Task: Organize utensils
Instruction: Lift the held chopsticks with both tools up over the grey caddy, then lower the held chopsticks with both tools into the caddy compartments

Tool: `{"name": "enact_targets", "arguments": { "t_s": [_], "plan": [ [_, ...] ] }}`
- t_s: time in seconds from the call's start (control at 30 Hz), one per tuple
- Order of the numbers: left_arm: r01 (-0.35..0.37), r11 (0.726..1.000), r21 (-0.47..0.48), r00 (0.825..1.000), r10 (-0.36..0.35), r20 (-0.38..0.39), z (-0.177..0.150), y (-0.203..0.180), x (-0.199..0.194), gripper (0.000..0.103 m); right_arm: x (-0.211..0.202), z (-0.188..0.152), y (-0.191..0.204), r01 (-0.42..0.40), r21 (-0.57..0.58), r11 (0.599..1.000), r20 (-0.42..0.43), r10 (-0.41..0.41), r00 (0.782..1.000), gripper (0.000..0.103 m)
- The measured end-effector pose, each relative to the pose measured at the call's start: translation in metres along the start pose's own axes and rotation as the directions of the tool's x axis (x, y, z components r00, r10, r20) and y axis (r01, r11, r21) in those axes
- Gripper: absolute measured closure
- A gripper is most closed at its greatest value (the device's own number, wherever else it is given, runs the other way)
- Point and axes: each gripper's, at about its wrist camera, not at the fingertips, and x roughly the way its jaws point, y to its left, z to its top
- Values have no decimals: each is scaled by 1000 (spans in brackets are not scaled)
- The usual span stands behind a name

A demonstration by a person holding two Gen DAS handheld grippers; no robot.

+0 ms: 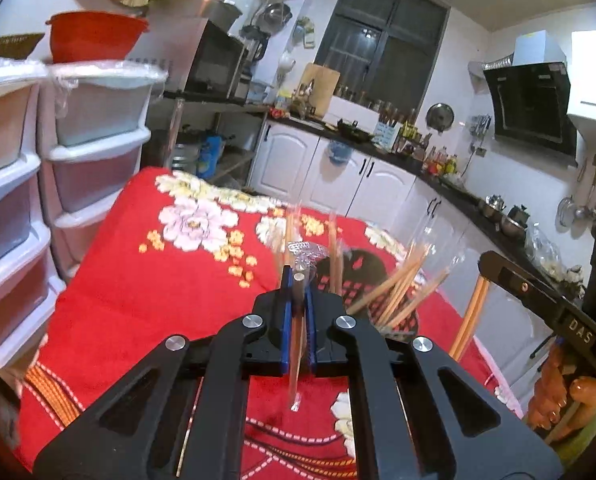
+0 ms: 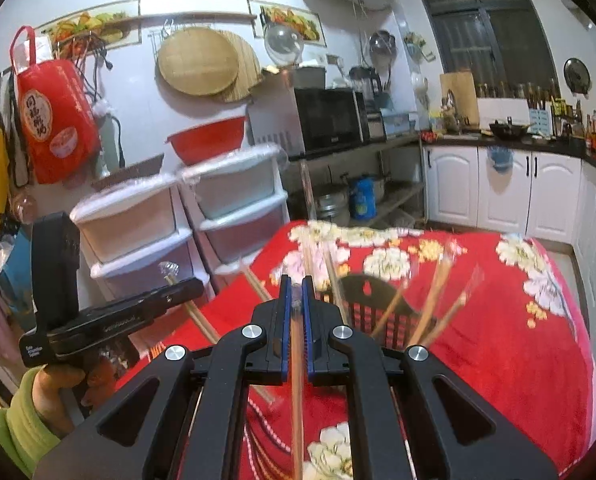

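Left wrist view: my left claw has its blue-lined fingers pinched close on a slim wooden chopstick in a clear plastic sleeve, which hangs down between the pads with crinkled wrap bunched above the tips. Just ahead and to the right stands a dark, slotted plastic utensil basket on the worktop, covered in a plush red cloth with pale flowers. More sleeved chopsticks fan out of it, tilted rightward; motion blur smears their ends, and I cannot count them. Far right, my other claw's black body shows edge-on, its fingers cut off by the frame.

Right wrist view: my right claw is likewise nearly closed on a thin wooden chopstick that runs down past the frame bottom; its top end is a blur. The same basket sits just ahead to the right, partly hidden by my claw's arm. To the left, the left claw holds its own sticks. White translucent plastic drawers stand beyond, left of the worktop.
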Motion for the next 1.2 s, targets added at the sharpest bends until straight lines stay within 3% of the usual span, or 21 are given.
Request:
{"name": "enact_targets", "arguments": {
  "t_s": [0.53,0.87,1.2],
  "plan": [
    [22,995,97,989,-36,146,60,-40,-14,102,-3,57,-10,61,-16,998,154,-57,986,98],
    [-34,988,154,982,5,187,73,-58,6,102,1,78,-24,120,-15,993,219,-114,969,98],
    [-69,991,116,981,46,191,68,-51,32,102,17,71,-41,195,-13,981,242,-186,952,98]
  ]
}}
